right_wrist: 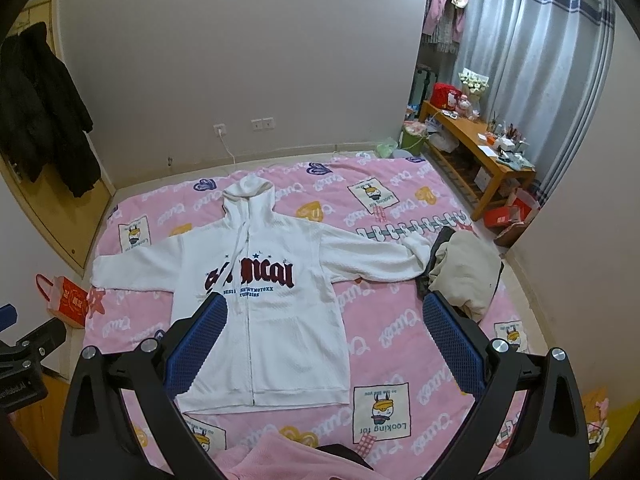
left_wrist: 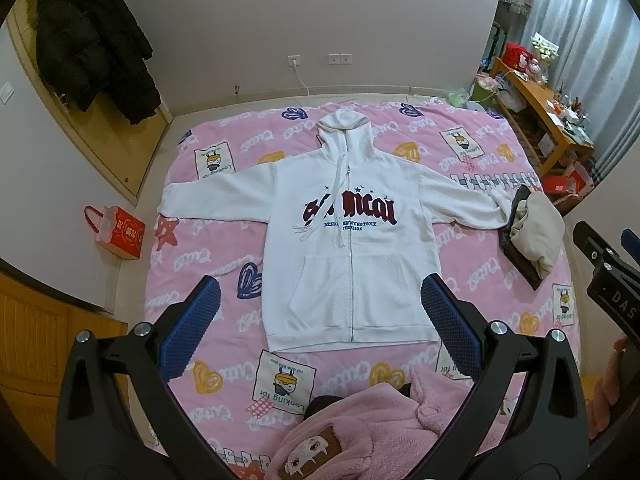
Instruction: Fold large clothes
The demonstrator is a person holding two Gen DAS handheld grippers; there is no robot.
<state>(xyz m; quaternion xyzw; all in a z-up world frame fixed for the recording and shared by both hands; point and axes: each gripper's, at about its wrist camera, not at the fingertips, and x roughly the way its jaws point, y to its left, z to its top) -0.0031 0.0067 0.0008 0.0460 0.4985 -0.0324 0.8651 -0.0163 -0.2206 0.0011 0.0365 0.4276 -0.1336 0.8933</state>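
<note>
The white zip hoodie [left_wrist: 352, 248] lay face up and spread flat on the pink bedspread [left_wrist: 208, 264], directly ahead of both tools, its hem nearest them, its hood farthest away and its sleeves stretched straight out to either side, a layout that looked meant to make the sleeves and side seams easy to reach for a first fold. The left hand-held gripper [left_wrist: 320, 316] hovered above the bed with its blue pads [left_wrist: 192, 328] wide apart and nothing between them, the hoodie's lower half showing in the gap beyond it. The right hand-held gripper [right_wrist: 320, 336] was likewise spread open and empty, held just to the right of its partner, with the hoodie's right flank and bare bedspread showing between its pads. Neither touched the fabric, so folding had apparently not begun. Ahead and to the right of the right tool, a beige garment [right_wrist: 464, 276] sat bundled on a dark one at the bed's edge, just beside the hoodie's right cuff (close enough that a sleeve fold might brush it). Below both tools, at the near edge, lay a fluffy pink garment [left_wrist: 360, 432]. A red paper bag [left_wrist: 120, 232] stood on the floor off to the left, clear of the work.
</note>
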